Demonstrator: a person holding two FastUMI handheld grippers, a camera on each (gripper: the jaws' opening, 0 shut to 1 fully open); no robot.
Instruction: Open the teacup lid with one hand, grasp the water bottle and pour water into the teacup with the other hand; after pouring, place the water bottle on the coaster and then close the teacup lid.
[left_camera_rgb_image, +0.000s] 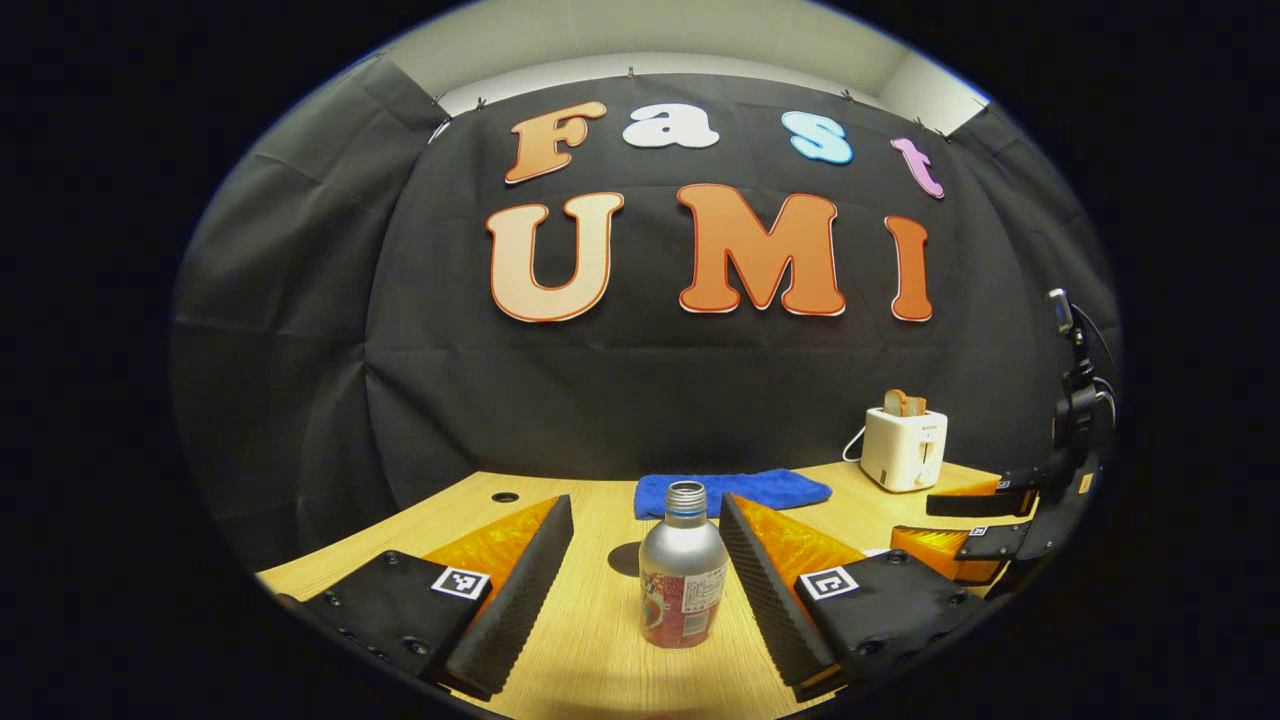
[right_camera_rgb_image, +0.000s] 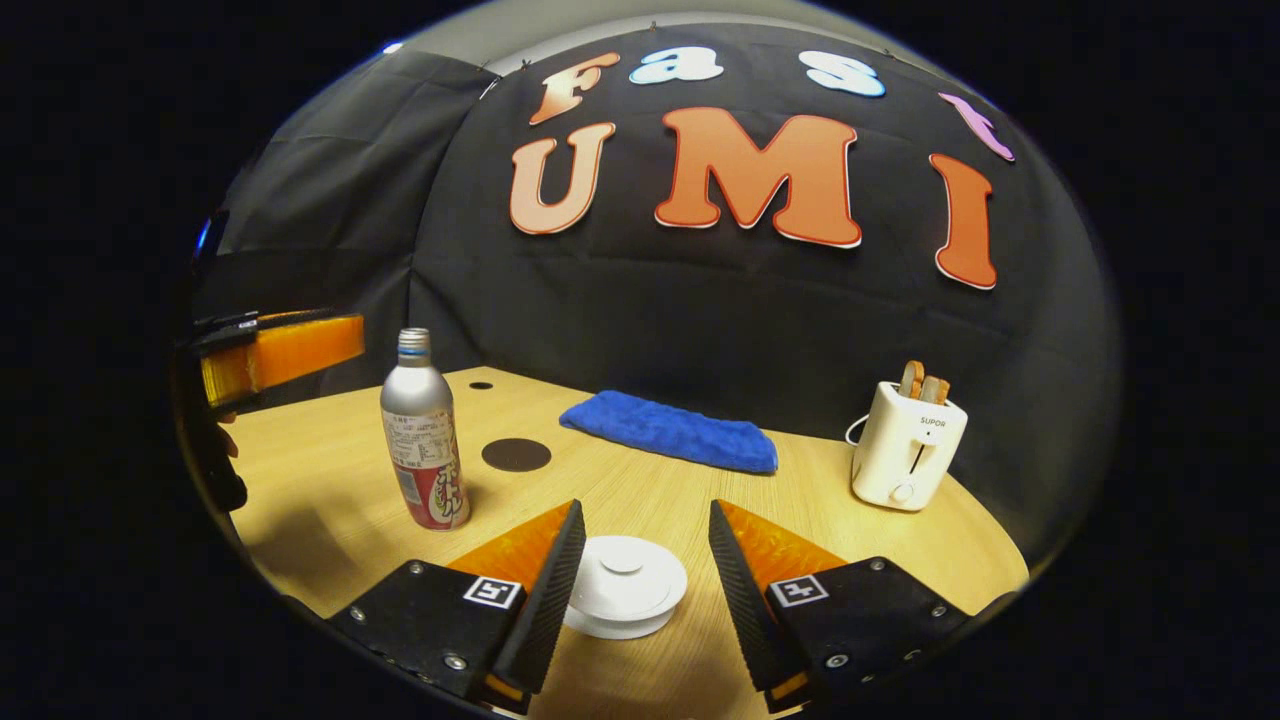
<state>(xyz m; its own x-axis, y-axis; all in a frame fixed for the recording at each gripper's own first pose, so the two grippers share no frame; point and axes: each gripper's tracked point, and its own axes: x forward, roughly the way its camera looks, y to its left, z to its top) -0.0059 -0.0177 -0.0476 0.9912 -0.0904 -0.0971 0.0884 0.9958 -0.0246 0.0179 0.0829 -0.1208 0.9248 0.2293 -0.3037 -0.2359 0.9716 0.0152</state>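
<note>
A silver water bottle (left_camera_rgb_image: 681, 570) with a red label and a screw cap stands upright on the wooden table (left_camera_rgb_image: 590, 640). It sits between the spread fingers of my left gripper (left_camera_rgb_image: 645, 503), which is open; neither finger presses on it. In the right gripper view the same bottle (right_camera_rgb_image: 425, 440) stands at the left, with a dark round coaster (right_camera_rgb_image: 516, 454) just behind it. The white teacup lid (right_camera_rgb_image: 622, 585), with its knob up, rests on the cup between the fingers of my right gripper (right_camera_rgb_image: 645, 510), which is open. The right gripper (left_camera_rgb_image: 935, 522) also hovers at the right edge.
A blue towel (right_camera_rgb_image: 670, 430) lies at the back of the table. A white toaster (right_camera_rgb_image: 905, 455) holding bread stands at the back right. One finger of the left gripper (right_camera_rgb_image: 290, 352) and the hand holding it sit at the far left. The table's front edge is close.
</note>
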